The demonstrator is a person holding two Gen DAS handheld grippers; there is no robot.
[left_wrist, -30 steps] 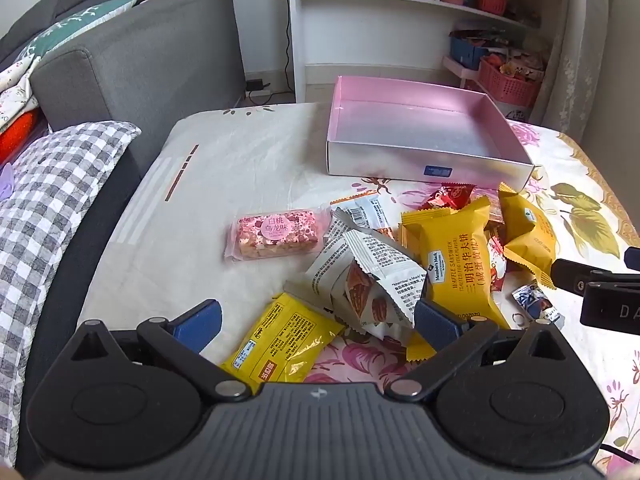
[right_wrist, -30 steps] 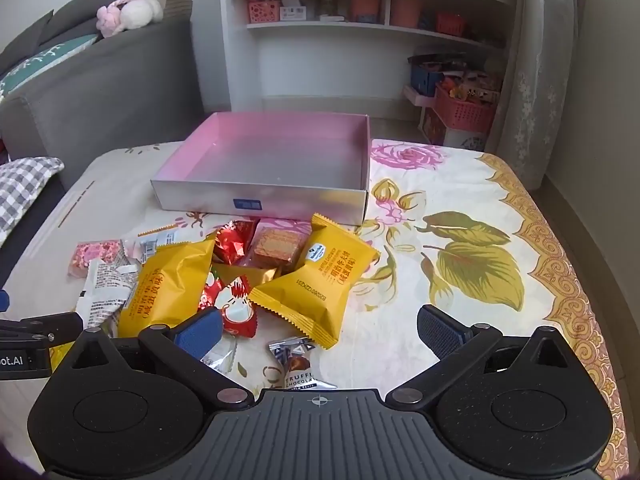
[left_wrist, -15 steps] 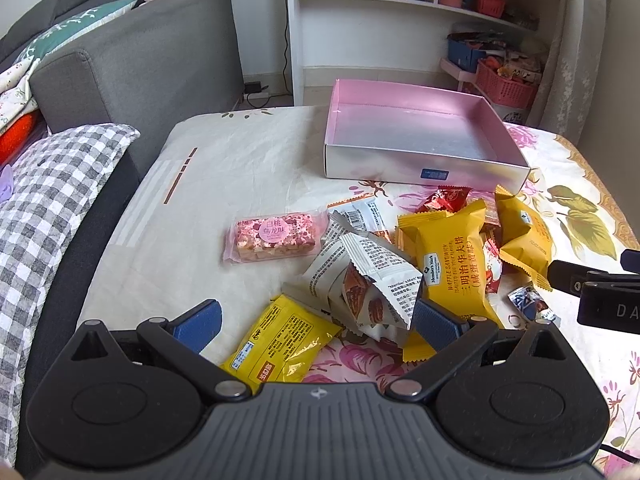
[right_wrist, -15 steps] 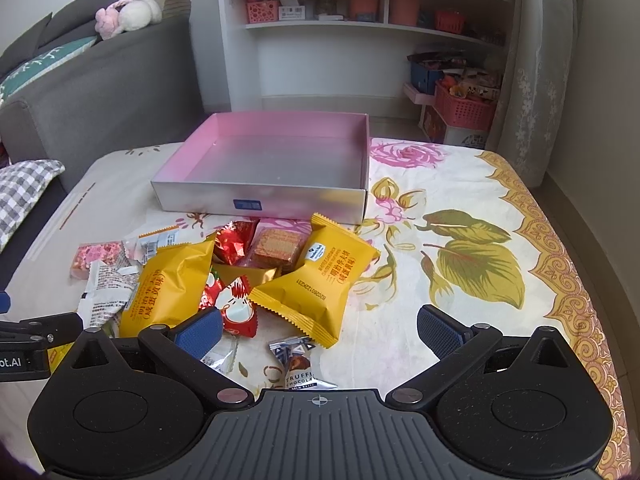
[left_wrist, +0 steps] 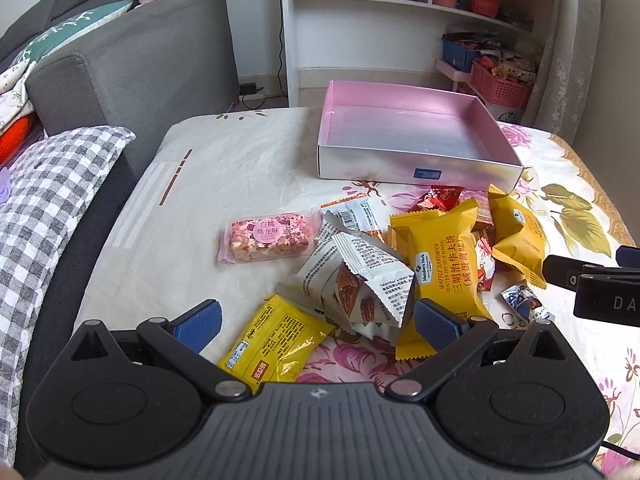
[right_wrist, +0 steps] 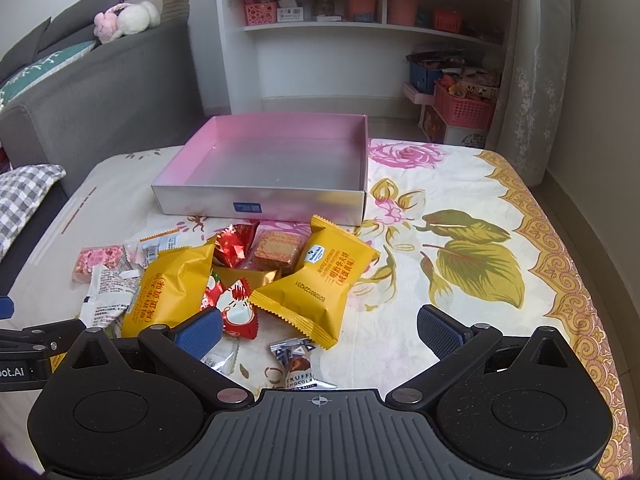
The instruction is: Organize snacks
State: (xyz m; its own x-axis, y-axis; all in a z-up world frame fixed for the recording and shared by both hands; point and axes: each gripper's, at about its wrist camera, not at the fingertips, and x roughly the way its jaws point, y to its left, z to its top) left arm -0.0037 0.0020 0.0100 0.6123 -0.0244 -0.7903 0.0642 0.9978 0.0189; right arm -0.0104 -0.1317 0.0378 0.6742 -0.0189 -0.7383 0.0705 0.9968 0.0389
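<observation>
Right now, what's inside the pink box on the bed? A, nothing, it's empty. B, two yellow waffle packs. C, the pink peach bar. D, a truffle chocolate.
A: the pink box shows only its bare floor, while the yellow waffle packs, the pink peach bar and the truffle chocolate all lie on the bedspread in front of it.

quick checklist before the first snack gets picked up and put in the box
1. Pink box empty, open side up: ok.
2. Left tongs open, holding nothing: ok.
3. Right tongs open, holding nothing: ok.
4. Snacks separated for a clean grab: not ok; the yellow waffle packs overlap other wrappers.
5. Loose single snack available: ok; the pink bar lies at the pile's left edge.
6. Truffle chocolate reachable by the right tongs: ok, it lies just ahead.
</observation>
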